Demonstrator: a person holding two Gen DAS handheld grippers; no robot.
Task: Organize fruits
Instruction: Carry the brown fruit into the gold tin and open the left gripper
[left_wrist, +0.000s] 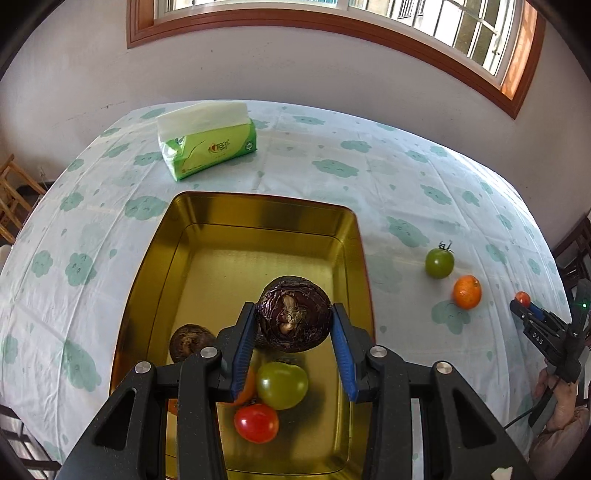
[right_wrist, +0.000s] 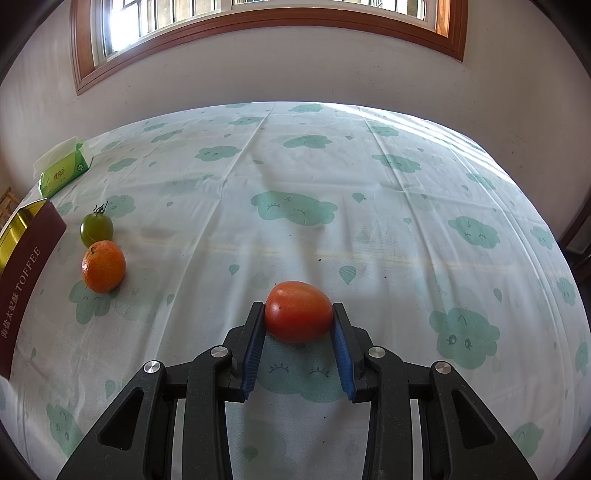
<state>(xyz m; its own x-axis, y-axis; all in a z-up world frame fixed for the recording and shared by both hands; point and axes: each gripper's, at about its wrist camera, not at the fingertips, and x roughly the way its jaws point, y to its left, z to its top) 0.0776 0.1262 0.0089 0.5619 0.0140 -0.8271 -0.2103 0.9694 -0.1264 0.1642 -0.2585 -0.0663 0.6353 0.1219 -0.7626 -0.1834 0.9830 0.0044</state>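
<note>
My left tongs (left_wrist: 295, 325) are clamped on a dark brown, wrinkled round fruit (left_wrist: 294, 313), held above the gold tin (left_wrist: 258, 214) that sits on the cloud-patterned surface (left_wrist: 332, 166). Inside the tin, below the held fruit, lie a green tomato (left_wrist: 282, 385) toward 6 o'clock, a red tomato (left_wrist: 256, 423) just past it, another brown fruit (left_wrist: 190, 341) at 9 o'clock, and a bit of an orange fruit (left_wrist: 246, 387) mostly hidden behind my left finger. A green tissue pack (left_wrist: 207, 142) sits beyond the tin at 11 o'clock.

My right tongs (right_wrist: 299, 319) are clenched on a red tomato (right_wrist: 298, 312), held over the surface. From the right wrist view, an orange (right_wrist: 103, 266) and a green tomato with a stem (right_wrist: 96, 229) lie touching each other at 10 o'clock, just beside the tin's maroon wall, which reads TOFFEE.
</note>
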